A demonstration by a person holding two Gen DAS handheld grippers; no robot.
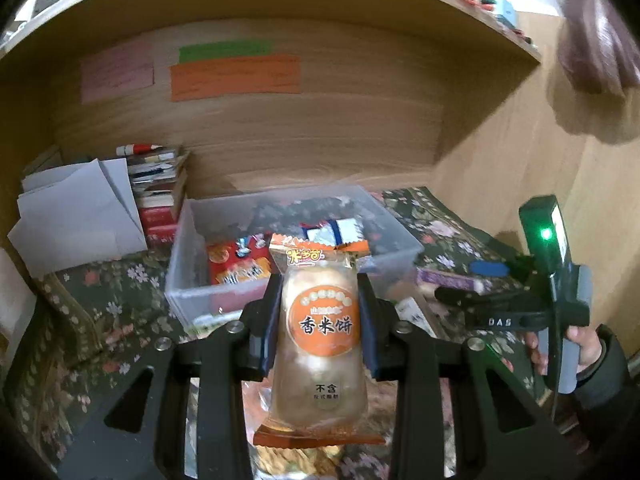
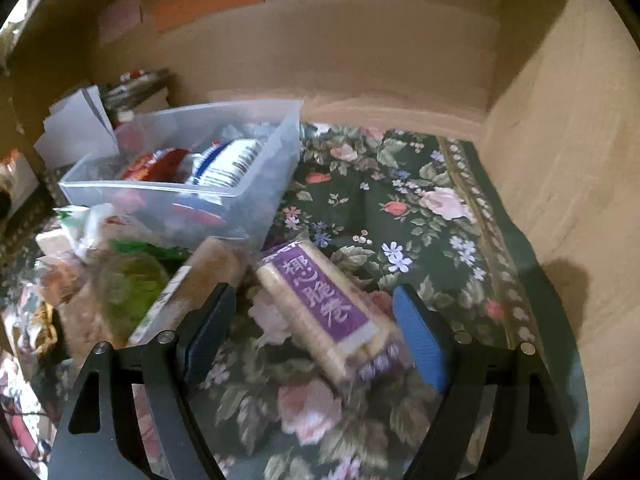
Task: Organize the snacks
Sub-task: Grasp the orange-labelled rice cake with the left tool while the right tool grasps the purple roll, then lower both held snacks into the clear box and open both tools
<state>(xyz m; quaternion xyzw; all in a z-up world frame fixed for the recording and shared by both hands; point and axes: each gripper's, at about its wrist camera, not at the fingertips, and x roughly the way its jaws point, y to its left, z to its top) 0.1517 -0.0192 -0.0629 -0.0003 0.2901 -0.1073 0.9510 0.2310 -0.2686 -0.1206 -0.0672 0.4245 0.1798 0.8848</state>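
My left gripper (image 1: 320, 308) is shut on an orange-labelled rice cracker pack (image 1: 320, 340), held upright in front of a clear plastic bin (image 1: 188, 280). The bin holds several snacks, among them a red pack (image 1: 236, 264). In the right wrist view the bin (image 2: 256, 184) stands at the left. My right gripper (image 2: 312, 320) is open, its blue pads either side of a purple-labelled cracker pack (image 2: 324, 308) lying on the floral cloth (image 2: 420, 200). The right gripper also shows in the left wrist view (image 1: 480, 280), over the purple pack (image 1: 444, 280).
More wrapped snacks (image 2: 120, 280) are piled on the cloth in front of the bin. Stacked books (image 1: 160, 184) and white papers (image 1: 76, 212) sit at the back left. Wooden walls (image 2: 560, 160) close the back and right of the shelf.
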